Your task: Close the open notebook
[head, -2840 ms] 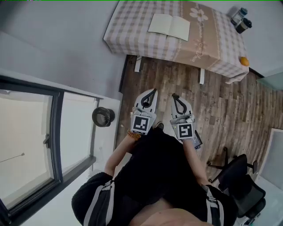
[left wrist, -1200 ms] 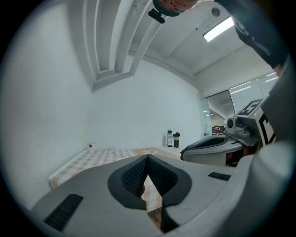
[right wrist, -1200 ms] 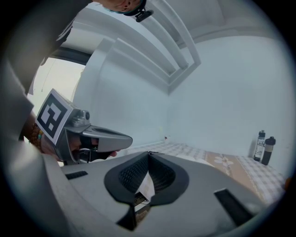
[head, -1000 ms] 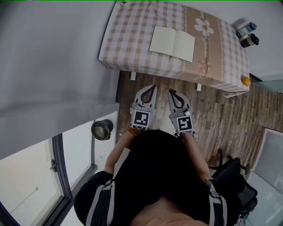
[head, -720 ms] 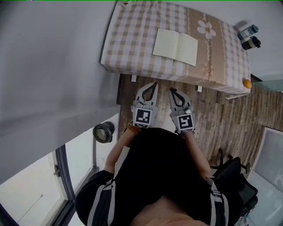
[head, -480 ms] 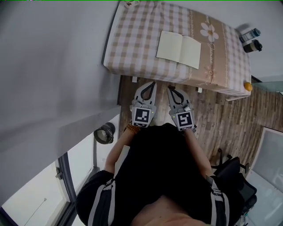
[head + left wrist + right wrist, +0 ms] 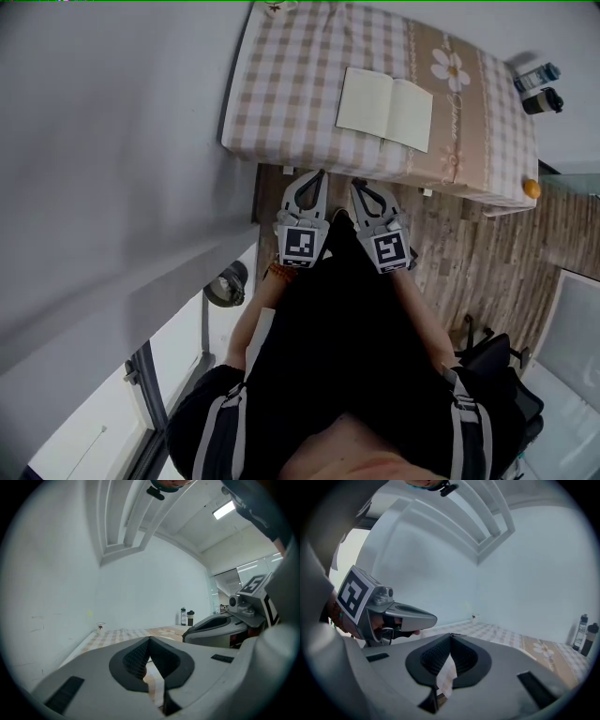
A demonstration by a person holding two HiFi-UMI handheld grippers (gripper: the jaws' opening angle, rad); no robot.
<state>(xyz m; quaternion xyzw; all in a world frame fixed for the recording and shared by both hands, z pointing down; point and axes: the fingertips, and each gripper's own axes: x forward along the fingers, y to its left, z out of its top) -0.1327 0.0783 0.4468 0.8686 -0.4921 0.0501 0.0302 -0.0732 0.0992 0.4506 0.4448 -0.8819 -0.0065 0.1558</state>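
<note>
Open cream-paged notebook (image 7: 384, 109) mid checked-cloth counter (image 7: 281, 94); two dark bottles (image 7: 544, 89) at far right corner. Left gripper (image 7: 317, 175), right gripper (image 7: 356, 186) off near edge: fingers clenched, empty.

Head view. Small item (image 7: 272, 6) at 12 o'clock, cut by the top edge; orange object (image 7: 532, 188) at 2 o'clock, too small to identify; notebook (image 7: 385, 108) pages, too small to read.
</note>
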